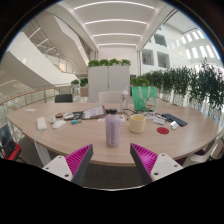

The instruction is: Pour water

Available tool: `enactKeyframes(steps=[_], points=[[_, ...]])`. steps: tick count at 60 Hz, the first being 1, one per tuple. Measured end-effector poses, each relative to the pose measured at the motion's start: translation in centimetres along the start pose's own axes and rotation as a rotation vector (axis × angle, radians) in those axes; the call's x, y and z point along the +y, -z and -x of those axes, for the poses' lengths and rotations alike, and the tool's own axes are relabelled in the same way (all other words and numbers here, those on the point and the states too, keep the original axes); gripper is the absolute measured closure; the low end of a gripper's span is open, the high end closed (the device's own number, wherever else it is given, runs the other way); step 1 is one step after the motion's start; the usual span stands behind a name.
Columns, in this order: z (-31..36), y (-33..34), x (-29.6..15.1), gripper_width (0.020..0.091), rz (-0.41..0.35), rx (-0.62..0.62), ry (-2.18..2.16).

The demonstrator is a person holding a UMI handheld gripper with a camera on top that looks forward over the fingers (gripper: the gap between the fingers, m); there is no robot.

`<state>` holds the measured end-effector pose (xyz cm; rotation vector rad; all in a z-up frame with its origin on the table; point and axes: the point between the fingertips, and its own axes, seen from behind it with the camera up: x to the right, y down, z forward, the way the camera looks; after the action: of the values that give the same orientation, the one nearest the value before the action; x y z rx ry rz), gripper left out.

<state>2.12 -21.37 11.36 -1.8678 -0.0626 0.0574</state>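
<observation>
My jaws (112, 160) hang open and empty, lined up on the far cup (112, 130) on the table (170, 138), ready to close in.

A long curved wooden bench (60, 135) carries scattered papers and small items (70, 118) towards its left. A green bag (143, 97) stands far on the bench. Behind it, a white cabinet (108, 80) bears plants (108, 63), and a row of tall plants (190, 85) runs right.
</observation>
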Motion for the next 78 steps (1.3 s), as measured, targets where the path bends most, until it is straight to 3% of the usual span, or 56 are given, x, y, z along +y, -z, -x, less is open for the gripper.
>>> enactKeyframes(steps=[9,20,23,24,25,36,45,49,57,63,69,78], points=[[0.7,-10.6,0.5,0.0263,-0.068,0.024,-0.009],[-0.5,-21.1,-2.8,0.0280,-0.103,0.088,-0.011],[-0.7,-22.6,-3.2,0.0360,-0.099,0.085,-0.003],[-0.6,-23.1,-3.1,0.0435,-0.091,0.081,0.000],[-0.6,-23.5,-2.9,0.0567,-0.078,0.080,0.003],[-0.9,-25.5,-4.0,0.0591,-0.142,0.086,0.000],[-0.2,-26.7,-3.9,0.0708,-0.063,0.033,-0.037],[2.4,-27.5,-4.4,0.0722,-0.002,-0.047,-0.127],[4.5,-28.4,-12.5,0.0723,-0.014,-0.203,-0.514],[1.3,-29.3,-17.1,0.0722,-0.019,-0.300,-0.936],[-1.7,-32.0,-17.2,0.0724,0.017,-0.318,-1.362],[-6.2,-33.0,-15.8,0.0725,0.091,-0.455,-2.030]])
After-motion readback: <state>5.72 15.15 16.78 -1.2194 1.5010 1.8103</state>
